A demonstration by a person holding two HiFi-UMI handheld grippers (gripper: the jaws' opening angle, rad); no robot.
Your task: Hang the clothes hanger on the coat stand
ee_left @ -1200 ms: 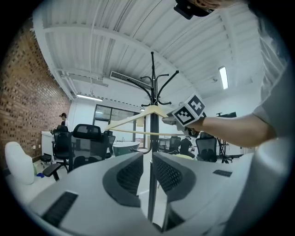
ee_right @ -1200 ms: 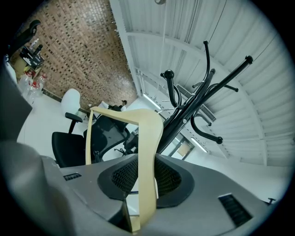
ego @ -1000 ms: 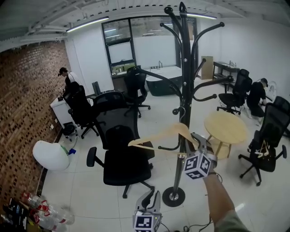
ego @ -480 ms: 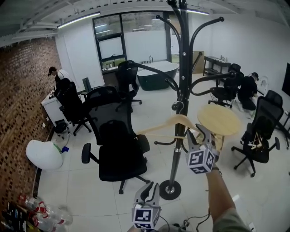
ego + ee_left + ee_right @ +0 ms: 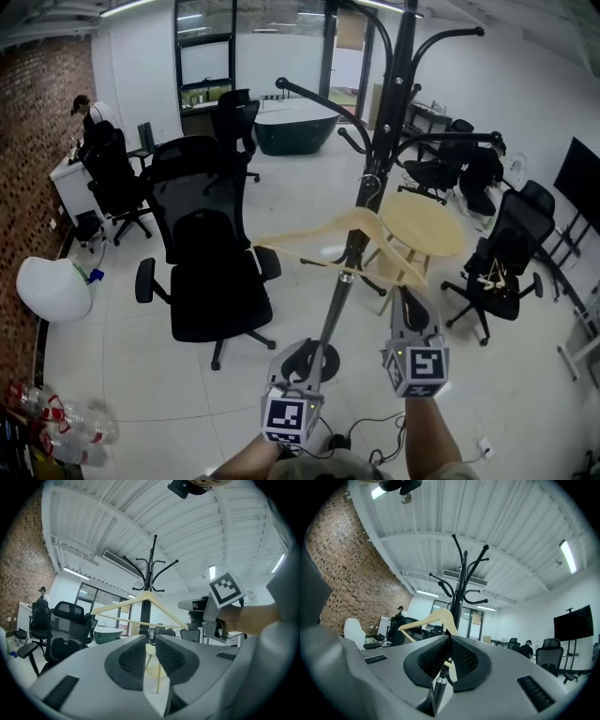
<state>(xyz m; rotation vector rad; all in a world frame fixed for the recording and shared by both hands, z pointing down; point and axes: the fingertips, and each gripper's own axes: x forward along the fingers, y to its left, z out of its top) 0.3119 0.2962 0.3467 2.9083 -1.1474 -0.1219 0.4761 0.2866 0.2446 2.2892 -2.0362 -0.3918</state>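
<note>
The wooden clothes hanger [image 5: 309, 231] hangs from a low arm of the black coat stand [image 5: 386, 122], and neither gripper touches it. My right gripper [image 5: 410, 300] is below the hanger's right end and apart from it. Its jaws are closing with nothing between them, and the tips meet in the right gripper view [image 5: 449, 637]. My left gripper [image 5: 300, 352] is low, near the stand's base [image 5: 314, 364], with its pads nearly together and empty. Both gripper views look up at the hanger [image 5: 119, 603] [image 5: 433, 617] and the stand [image 5: 151, 573] [image 5: 461, 578].
A black office chair [image 5: 211, 272] stands left of the stand, and a round wooden table [image 5: 422, 225] stands behind it on the right. More chairs are at the back and right. A white seat [image 5: 52, 286] and plastic bottles [image 5: 56, 422] lie by the brick wall. A person [image 5: 89, 112] stands far left.
My right gripper let go of the hanger's right end, pulled back down toward me and closed. The hanger stays on the stand's arm. The left gripper has barely moved.
</note>
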